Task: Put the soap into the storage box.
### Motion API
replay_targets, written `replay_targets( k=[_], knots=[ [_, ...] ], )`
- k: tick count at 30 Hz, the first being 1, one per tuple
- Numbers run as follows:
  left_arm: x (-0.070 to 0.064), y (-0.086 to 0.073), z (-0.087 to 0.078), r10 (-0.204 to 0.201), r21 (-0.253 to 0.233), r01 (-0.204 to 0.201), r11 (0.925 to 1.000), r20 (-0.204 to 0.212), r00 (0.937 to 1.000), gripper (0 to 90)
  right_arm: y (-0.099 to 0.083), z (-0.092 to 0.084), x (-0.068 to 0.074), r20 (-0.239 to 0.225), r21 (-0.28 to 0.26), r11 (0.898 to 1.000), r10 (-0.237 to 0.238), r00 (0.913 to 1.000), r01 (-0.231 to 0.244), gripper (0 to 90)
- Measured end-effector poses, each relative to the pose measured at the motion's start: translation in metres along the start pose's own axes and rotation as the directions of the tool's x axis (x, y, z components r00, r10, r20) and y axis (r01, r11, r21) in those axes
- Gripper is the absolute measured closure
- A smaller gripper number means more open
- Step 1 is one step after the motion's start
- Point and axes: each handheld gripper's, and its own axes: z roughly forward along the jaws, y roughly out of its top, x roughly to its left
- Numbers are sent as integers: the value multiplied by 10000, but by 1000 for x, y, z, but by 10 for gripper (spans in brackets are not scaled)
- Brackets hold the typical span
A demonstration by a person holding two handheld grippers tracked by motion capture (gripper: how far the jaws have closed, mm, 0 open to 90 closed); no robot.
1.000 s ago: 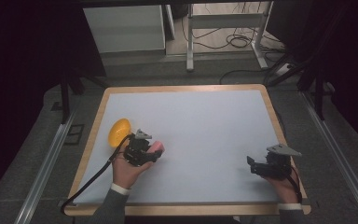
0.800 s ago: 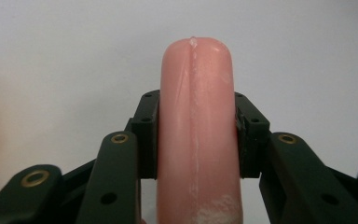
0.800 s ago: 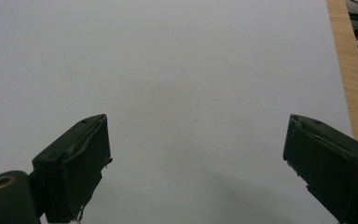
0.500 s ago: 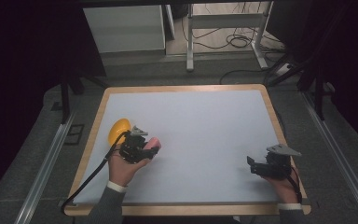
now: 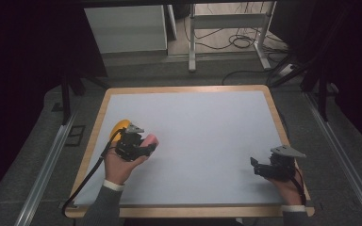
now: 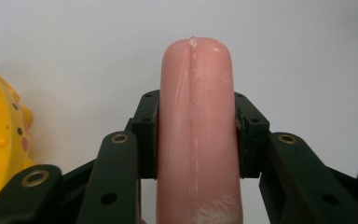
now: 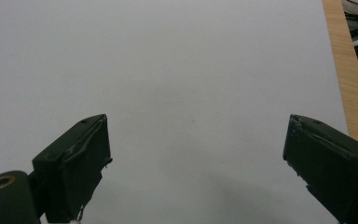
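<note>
Now the left gripper (image 6: 196,135) has its jaws clamped across the smooth pink sausage-shaped toy (image 6: 198,121), low over the pale surface (image 5: 207,136) beside a bumpy yellow plastic toy (image 6: 0,144); the right gripper (image 7: 196,172) waits, jaws apart, near the wooden edge.

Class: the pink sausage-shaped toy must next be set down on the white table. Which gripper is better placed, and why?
Left. The left gripper already clamps the pink sausage-shaped toy beside the yellow bumpy toy; the right gripper is open over bare white table, far off.
</note>
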Motion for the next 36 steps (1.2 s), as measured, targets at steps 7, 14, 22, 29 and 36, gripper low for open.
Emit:
replay_targets(
  k=[7, 14, 22, 29, 36],
  knots=[
    [4, 1, -3, -45, -35, 45, 10000, -108, 9999, 600, 1, -2, -1, -10, -50, 10000, 32, 10000, -32, 69],
    [10, 4, -6, -103, -138, 99, 9999, -295, 9995, 600, 1, -2, -1, -9, -60, 10000, 15, 10000, -16, 69],
    [16, 3, -6, -170, -95, 166, 9998, -433, 9989, 600, 1, -2, -1, -25, -56, 10000, 25, 10000, -25, 69],
    [24, 5, -9, -356, -157, 348, 9993, -528, 9980, 600, 1, -2, -2, -13, -62, 10000, 3, 10000, -3, 69],
    [31, 6, -12, -466, -163, 457, 9988, -626, 9970, 600, 1, -2, -1, -29, -34, 10000, 4, 10000, -4, 69]
  ],
)
